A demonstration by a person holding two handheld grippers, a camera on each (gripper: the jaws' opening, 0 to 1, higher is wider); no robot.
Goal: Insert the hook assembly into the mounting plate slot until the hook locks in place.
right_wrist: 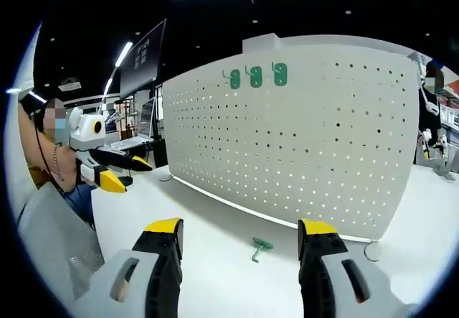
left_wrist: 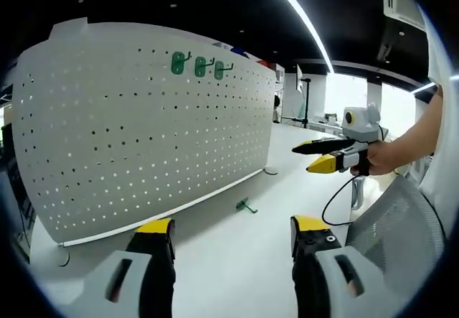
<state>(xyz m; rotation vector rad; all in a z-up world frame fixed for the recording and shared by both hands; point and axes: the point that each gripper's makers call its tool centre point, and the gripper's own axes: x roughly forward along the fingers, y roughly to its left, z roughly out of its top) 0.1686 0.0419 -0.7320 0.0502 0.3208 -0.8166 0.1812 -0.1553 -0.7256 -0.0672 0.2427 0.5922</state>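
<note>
A green hook (left_wrist: 246, 205) is seen lying loose on the white table (left_wrist: 237, 260), ahead of both grippers and close to the foot of the upright white pegboard (left_wrist: 129, 131). In the right gripper view it rests between the spread, empty jaws of the right gripper (right_wrist: 240, 232), just beyond their yellow tips. The left gripper (left_wrist: 232, 228) is likewise held open with nothing in it, the hook slightly ahead of it. Three green hooks (left_wrist: 201, 65) are already hung high on the board. For a clean pickup, the hook is probably best pinched by its stem, so that its mounting end is left free to be pressed squarely into the holes.
</note>
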